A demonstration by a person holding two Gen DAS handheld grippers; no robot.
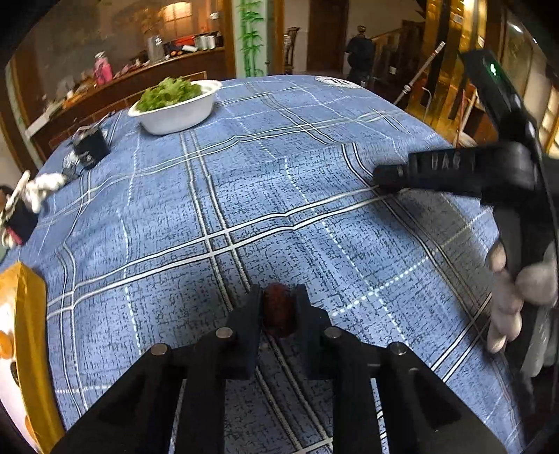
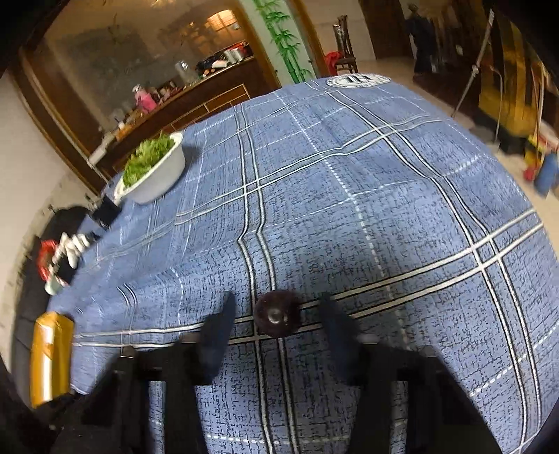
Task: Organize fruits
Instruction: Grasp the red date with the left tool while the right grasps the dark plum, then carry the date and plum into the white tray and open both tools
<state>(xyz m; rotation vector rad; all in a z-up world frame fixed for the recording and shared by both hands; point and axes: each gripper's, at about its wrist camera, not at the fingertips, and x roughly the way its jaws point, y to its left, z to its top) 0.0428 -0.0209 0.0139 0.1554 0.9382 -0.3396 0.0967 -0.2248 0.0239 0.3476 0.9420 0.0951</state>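
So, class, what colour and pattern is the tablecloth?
The tablecloth is blue with a white and dark plaid grid, clearest in the right wrist view.

**Soft indoor light, heavy fisheye bend, motion smear on the right**

Both views sit under dim, even room light, and the tabletop (image 1: 244,181) reads a flat, matte blue with only faint shadows. Warm yellow glow comes from the lit window (image 2: 220,21) far back. Fisheye distortion bulges the plaid lines and blackens the corners. The left wrist view is fairly crisp, though the white bowl (image 1: 178,108) runs bright. The right wrist view is smeared: the right claw (image 2: 277,324) blurs badly, and the edges streak.
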